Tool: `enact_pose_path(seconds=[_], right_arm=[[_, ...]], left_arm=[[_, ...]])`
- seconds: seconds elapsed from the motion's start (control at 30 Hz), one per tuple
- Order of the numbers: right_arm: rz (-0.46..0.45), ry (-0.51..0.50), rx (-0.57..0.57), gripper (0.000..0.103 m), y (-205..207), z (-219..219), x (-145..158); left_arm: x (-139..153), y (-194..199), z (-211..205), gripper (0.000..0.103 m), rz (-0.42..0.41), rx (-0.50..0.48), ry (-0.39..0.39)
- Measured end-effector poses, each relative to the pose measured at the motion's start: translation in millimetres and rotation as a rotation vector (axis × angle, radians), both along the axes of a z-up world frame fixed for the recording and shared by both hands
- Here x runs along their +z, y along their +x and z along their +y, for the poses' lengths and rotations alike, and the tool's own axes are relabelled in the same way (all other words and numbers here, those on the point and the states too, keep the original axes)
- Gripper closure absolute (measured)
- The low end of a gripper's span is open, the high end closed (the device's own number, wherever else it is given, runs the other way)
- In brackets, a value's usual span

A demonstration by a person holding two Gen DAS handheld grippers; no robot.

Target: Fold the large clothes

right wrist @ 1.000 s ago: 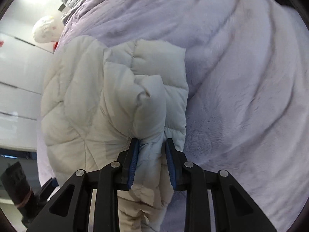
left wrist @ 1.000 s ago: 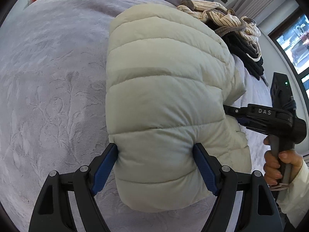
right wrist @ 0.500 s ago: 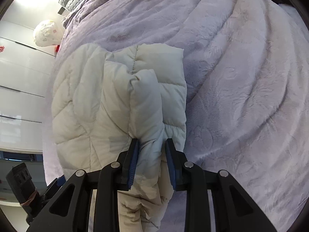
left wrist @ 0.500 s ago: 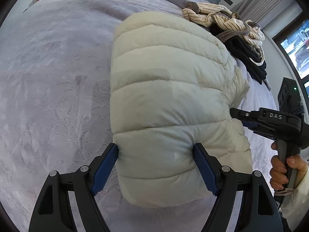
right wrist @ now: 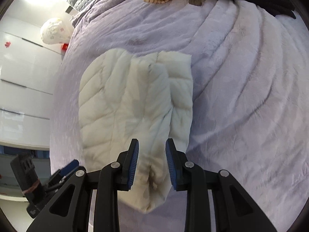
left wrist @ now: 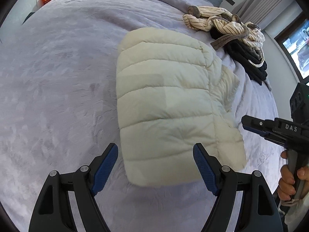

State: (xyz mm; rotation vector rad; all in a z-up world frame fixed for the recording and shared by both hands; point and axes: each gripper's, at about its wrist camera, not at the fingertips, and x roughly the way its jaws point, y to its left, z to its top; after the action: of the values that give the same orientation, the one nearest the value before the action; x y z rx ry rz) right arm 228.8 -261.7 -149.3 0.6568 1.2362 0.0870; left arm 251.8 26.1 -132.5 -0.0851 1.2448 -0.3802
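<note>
A cream-white quilted puffer jacket (left wrist: 166,104), folded into a thick rectangular bundle, lies on a bed covered by a lilac plush blanket (left wrist: 58,81), which serves here as the landmark. The jacket sits near the middle of that blanket, its stitched bands running across the bundle, with a looser folded layer showing along one side. The left tool (left wrist: 155,169), black with blue ribbed pads, hangs above the near end of the jacket with its jaws standing wide; the pads straddle the bundle's end but press on nothing. The right tool (right wrist: 152,162) is partly open, its jaws having just been opening; a fold of the jacket lies between the blue pads, which appear to stand just clear of the fabric. In the left wrist view the right tool is seen from the side, gripped by a person's hand (left wrist: 289,181) at the blanket's edge. At the far side of the blanket rests a heap of cream striped and black clothes (left wrist: 231,38).
</note>
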Motion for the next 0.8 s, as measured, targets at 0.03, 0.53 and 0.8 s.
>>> enact_pose_path(seconds=[0.03,0.53,0.8], right_arm=[[0.003,-0.001,0.006,0.063,-3,3,3],[-0.006,-0.132,0.038,0.039,-53,46,61],[-0.022,-0.258,0.043,0.015,-70,63,94]], left_arm=[[6,-4,1,0.023,-0.001,0.001,0.014],[65,-40,13,0.005,-0.066,0.021,0.08],[91,-61,16,0.0,-0.113,0.036,0.135]])
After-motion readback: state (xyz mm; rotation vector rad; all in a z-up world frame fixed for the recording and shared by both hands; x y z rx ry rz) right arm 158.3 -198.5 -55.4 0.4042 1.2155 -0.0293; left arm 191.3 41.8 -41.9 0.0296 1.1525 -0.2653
